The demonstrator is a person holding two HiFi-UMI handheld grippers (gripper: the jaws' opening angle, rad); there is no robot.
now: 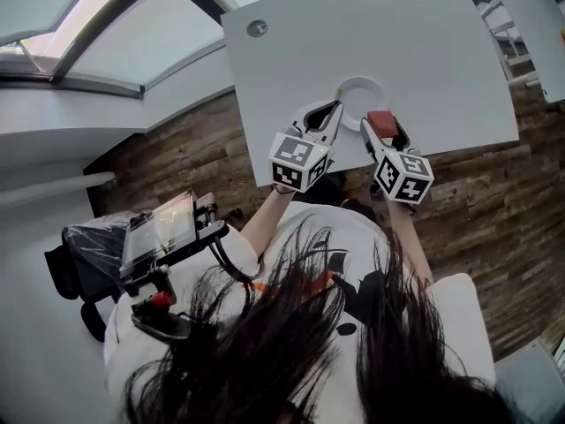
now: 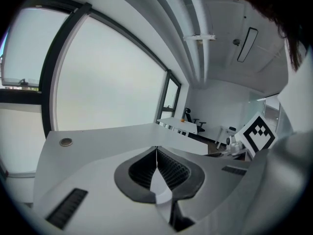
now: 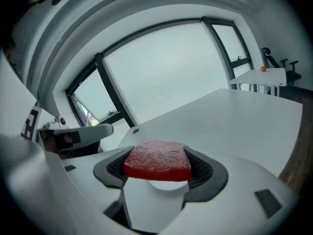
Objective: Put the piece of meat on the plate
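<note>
Two hand-held grippers sit side by side over the near edge of the white counter (image 1: 397, 42). The right hand-held gripper (image 1: 386, 129) is clamped on the piece of meat (image 3: 157, 160), a flat red slab held level between its dark ribbed pads (image 3: 205, 173). In the head view the meat is at the near right rim of the white plate (image 1: 360, 85); whether they touch cannot be told. The left hand-held gripper (image 2: 156, 153) has its jaws closed together with nothing between them, just beside the plate's left rim.
</note>
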